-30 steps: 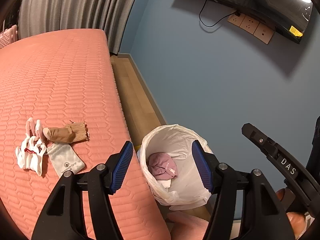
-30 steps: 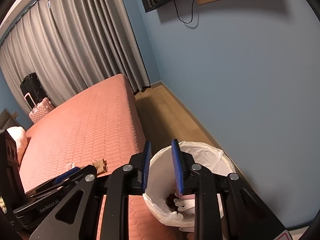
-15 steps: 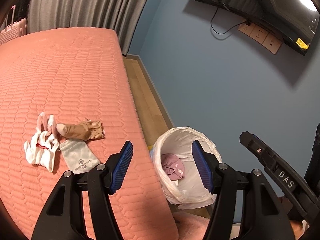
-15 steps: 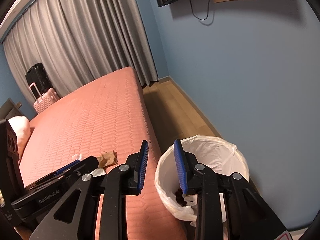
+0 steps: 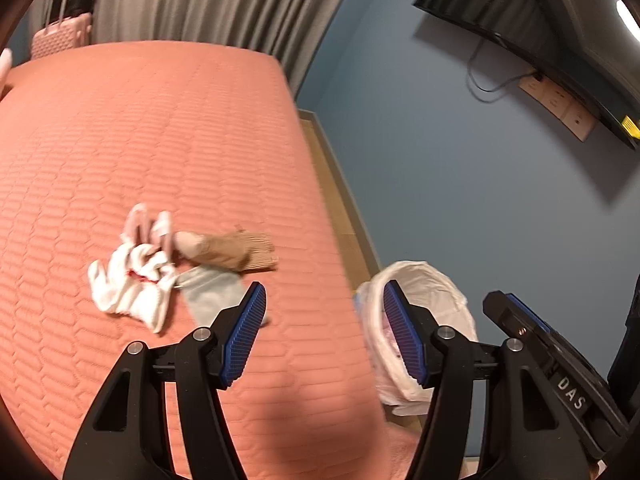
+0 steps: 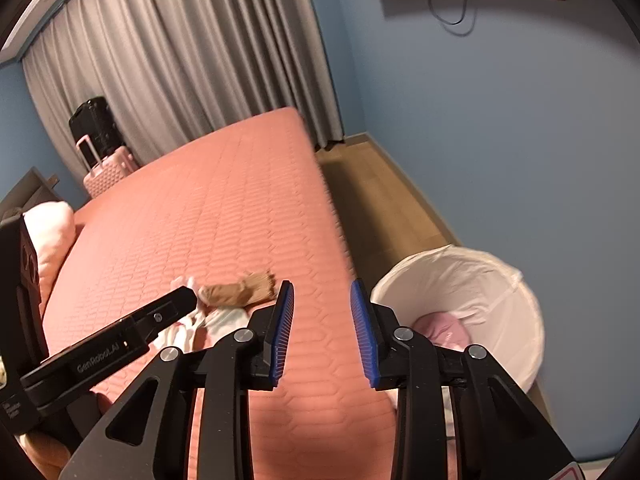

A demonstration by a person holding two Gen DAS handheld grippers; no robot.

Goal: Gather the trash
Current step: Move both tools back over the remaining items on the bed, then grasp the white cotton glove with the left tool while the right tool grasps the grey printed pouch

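— What's left on the bed (image 5: 160, 128)?

— A small heap near its right edge, over toward the bin side. A white glove (image 5: 132, 280) with a red mark lies crumpled on the left of the heap, a tan glove (image 5: 228, 250) with a ribbed cuff is stretched out to its right and touching it, and a pale grey pouch (image 5: 208, 294) lies just below the tan one, partly tucked behind one finger of the left tool (image 5: 322, 334).

— And the bin?

— The trash bin (image 6: 496, 276) stands on the wooden floor (image 6: 384, 200) right against the bed's side, between the mattress and the blue wall (image 6: 500, 120). It has a white liner, and something pink (image 6: 442, 328) is lying inside it.

— Are the tools carrying anything?

— No. The left tool stands fairly wide, with only bedspread showing between its blue pads, nothing pinched. It hangs over the bed's edge, with the heap up to its left and the bin to its right.

— The right one?

— The right tool (image 6: 322, 330) is narrower, and its jaws are opening; nothing is between them either. It hovers above the mattress edge, the bin just to its right. From its camera you can see the left tool reaching in from the left, its tip over the gloves.

— Anything else in the room?

— Grey curtains (image 6: 192, 60) at the far end, a pink suitcase (image 6: 106, 168) with a black one (image 6: 94, 124) behind it, a pink pillow (image 6: 50, 236) at the head of the bed.
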